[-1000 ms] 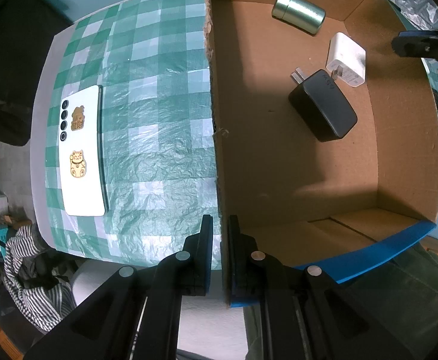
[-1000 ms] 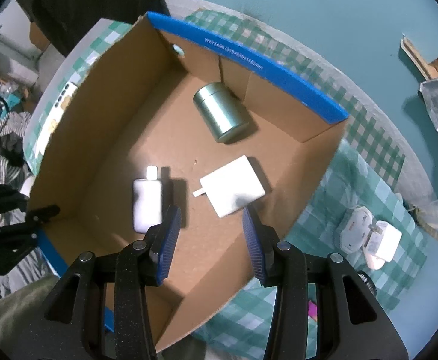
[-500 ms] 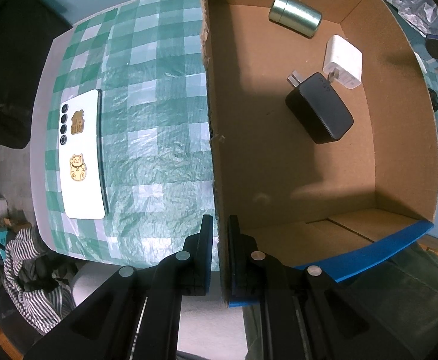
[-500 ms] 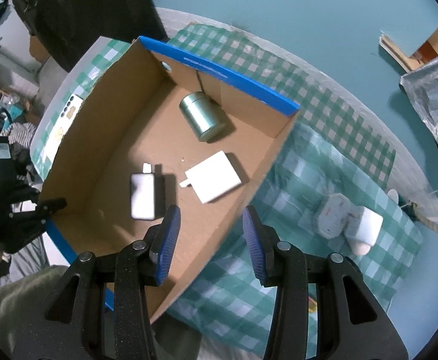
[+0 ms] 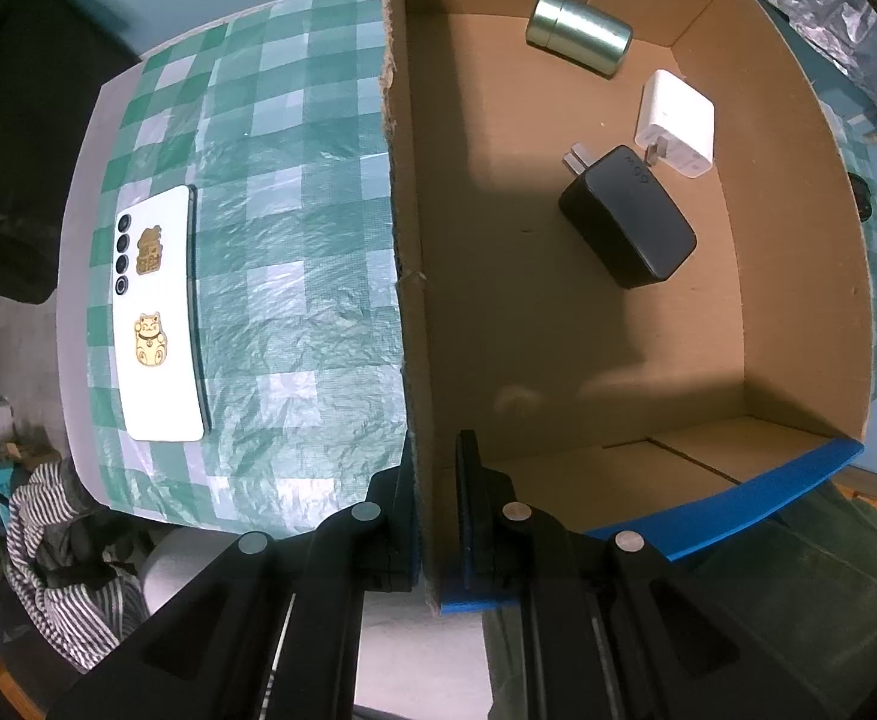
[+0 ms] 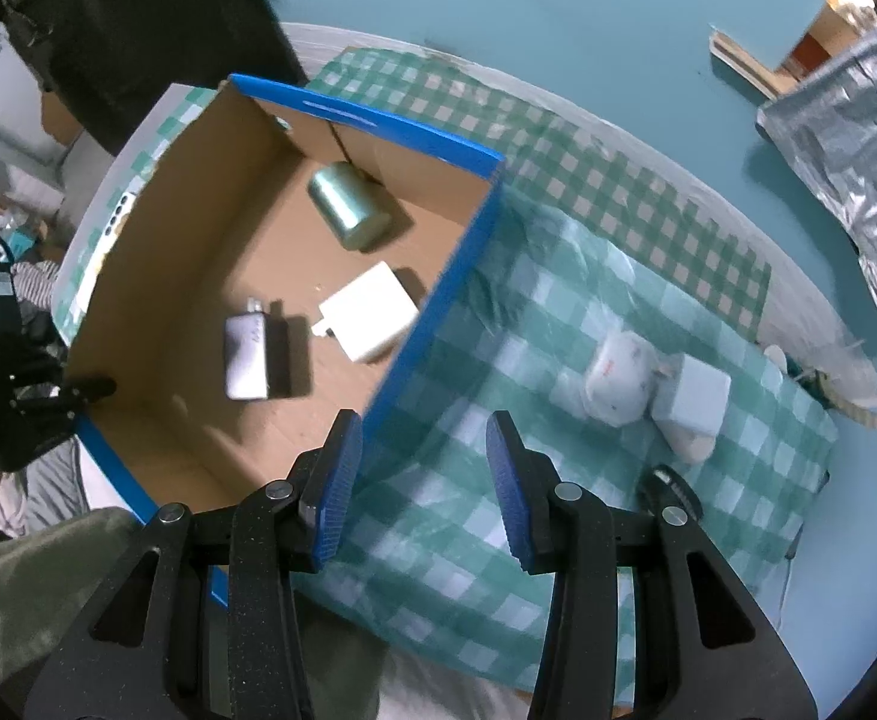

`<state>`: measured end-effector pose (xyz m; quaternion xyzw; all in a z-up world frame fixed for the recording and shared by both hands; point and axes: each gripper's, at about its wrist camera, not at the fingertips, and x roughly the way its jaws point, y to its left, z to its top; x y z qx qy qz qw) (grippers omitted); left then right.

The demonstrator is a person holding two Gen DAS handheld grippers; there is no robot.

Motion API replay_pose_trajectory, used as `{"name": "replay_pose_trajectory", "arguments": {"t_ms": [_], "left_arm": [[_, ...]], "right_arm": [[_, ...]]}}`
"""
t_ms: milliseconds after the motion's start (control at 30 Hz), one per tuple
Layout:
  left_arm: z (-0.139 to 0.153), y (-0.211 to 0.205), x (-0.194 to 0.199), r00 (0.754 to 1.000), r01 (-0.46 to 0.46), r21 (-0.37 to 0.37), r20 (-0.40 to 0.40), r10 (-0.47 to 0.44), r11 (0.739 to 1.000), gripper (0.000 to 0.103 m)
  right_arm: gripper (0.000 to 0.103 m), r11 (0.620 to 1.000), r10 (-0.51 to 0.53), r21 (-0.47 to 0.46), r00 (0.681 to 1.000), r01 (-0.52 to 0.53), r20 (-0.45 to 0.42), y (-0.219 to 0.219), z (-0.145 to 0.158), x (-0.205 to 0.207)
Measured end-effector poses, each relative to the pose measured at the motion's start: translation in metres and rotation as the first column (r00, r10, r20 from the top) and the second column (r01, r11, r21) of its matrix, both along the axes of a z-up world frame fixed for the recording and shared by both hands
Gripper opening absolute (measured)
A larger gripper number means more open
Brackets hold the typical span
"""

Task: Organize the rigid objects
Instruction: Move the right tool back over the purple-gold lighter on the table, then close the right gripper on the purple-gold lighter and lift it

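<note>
Cardboard box (image 5: 558, 360) wall pinched by left tool (image 5: 435, 516); right tool (image 6: 420, 480) gapes.

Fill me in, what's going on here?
A person with two handheld grippers is sorting small items into a cardboard box. The left gripper is clamped on the box's wall at a corner. The right gripper is open and empty, over the checked cloth beside the box. In the box lie a metal tin, a white charger and a black charger. Outside it are a phone on one side and two white adapters on the other.
</note>
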<state>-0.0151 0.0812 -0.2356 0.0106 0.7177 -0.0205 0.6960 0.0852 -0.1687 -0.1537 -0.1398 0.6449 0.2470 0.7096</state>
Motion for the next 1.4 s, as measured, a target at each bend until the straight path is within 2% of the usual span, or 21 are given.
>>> {"name": "replay_pose_trajectory", "arguments": {"t_ms": [200, 600, 800, 1033, 1233, 1400], "left_arm": [[-0.003, 0.004, -0.003, 1.000, -0.005, -0.001, -0.004, 0.005, 1.000, 0.009], [-0.004, 0.002, -0.006, 1.000, 0.002, 0.005, -0.008, -0.002, 1.000, 0.009], [-0.004, 0.002, -0.006, 1.000, 0.000, 0.005, -0.008, 0.000, 1.000, 0.009], [-0.004, 0.000, -0.008, 1.000, -0.009, 0.009, -0.007, 0.010, 1.000, 0.009], [-0.004, -0.001, -0.008, 1.000, -0.015, 0.010, -0.007, 0.015, 1.000, 0.009], [-0.004, 0.000, -0.007, 1.000, -0.017, 0.011, -0.008, 0.017, 1.000, 0.009]], "right_arm": [[0.042, 1.000, -0.023, -0.012, 1.000, 0.023, -0.013, -0.027, -0.010, -0.005], [0.042, 0.993, -0.106, -0.050, 0.992, 0.103, -0.062, -0.093, -0.053, -0.014], [0.042, 0.994, -0.089, -0.065, 0.992, 0.084, -0.084, -0.117, -0.082, -0.023], [0.043, 0.991, -0.023, -0.130, 0.994, 0.008, -0.111, -0.136, -0.121, -0.038], [0.043, 0.982, 0.044, -0.176, 0.993, -0.062, -0.109, -0.135, -0.140, -0.048], [0.043, 0.986, 0.053, -0.154, 0.992, -0.070, -0.113, -0.134, -0.146, -0.047]]}}
